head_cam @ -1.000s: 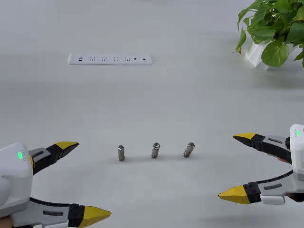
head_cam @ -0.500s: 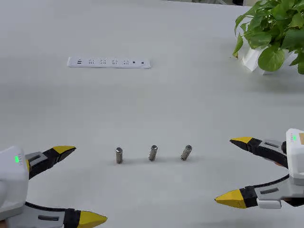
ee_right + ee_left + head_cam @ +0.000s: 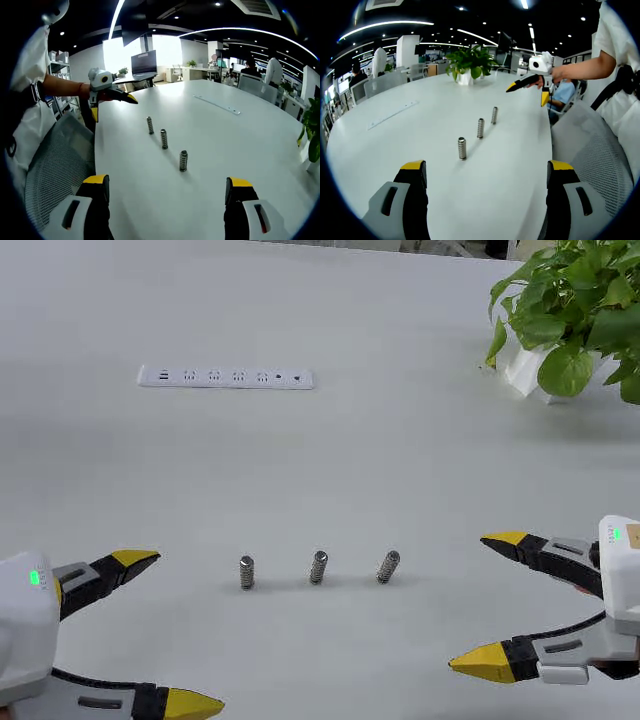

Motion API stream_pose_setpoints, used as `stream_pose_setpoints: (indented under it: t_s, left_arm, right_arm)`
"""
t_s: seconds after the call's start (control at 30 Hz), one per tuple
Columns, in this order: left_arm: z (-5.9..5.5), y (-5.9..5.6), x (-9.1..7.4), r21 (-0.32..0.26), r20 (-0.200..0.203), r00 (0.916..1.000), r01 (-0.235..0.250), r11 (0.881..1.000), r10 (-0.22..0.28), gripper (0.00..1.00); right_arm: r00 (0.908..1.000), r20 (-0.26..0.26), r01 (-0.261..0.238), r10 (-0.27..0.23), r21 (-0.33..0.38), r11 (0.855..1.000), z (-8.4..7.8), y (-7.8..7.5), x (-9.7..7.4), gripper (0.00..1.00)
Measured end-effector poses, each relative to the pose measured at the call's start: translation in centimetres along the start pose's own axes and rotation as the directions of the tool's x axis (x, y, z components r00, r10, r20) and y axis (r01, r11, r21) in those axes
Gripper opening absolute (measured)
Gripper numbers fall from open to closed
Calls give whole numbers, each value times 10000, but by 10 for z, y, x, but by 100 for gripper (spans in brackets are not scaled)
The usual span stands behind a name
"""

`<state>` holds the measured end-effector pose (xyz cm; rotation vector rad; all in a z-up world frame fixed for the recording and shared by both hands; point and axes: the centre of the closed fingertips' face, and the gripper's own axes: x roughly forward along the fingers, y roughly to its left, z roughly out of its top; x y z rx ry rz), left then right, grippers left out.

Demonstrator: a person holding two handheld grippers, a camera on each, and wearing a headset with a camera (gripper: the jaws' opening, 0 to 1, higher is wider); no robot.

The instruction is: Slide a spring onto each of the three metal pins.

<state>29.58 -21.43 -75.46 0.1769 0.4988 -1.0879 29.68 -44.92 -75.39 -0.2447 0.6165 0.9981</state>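
**Recorder:** Jaws first. How do your tools stand?

**Observer:** Your left gripper [image 3: 185, 632] is spread wide, with nothing between its yellow tips. Your right gripper [image 3: 470, 600] reads the same: wide, nothing held. You hold both over the table [image 3: 400, 460], well apart, at 7 and 4 o'clock in the head view.

**Recorder:** And the work?

**Observer:** Three pins stand on end in a row between your grippers, at 2 o'clock from your left tips and 10 o'clock from your right tips. They are the left pin [image 3: 246, 561], the middle pin [image 3: 320, 556] and the right pin [image 3: 393, 556]. Each has a spring [image 3: 480, 128] coiled around its shaft and a smooth cap showing on top. In the head view the right pin looks tipped toward 1 o'clock. Your gripper views show it close to upright, so I cannot tell. Both grippers are clear of the row.

**Recorder:** Further out?

**Observer:** A white power strip [image 3: 226, 378] lies flat at 11 o'clock from the pins, well apart. A leafy plant [image 3: 570, 300] in a white pot [image 3: 530, 365] sits at 2 o'clock, near the table's far edge.
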Motion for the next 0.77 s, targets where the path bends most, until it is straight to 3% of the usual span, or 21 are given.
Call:
stream_pose_setpoints:
  t_s: [0.77]
  left_arm:
    - [-2, -1, -1, -17, -26, 10000, 21, 10000, -21, 99]
  right_arm:
    - [10000, -43, -32, 32, -48, 10000, 1, 0, 1, 95]
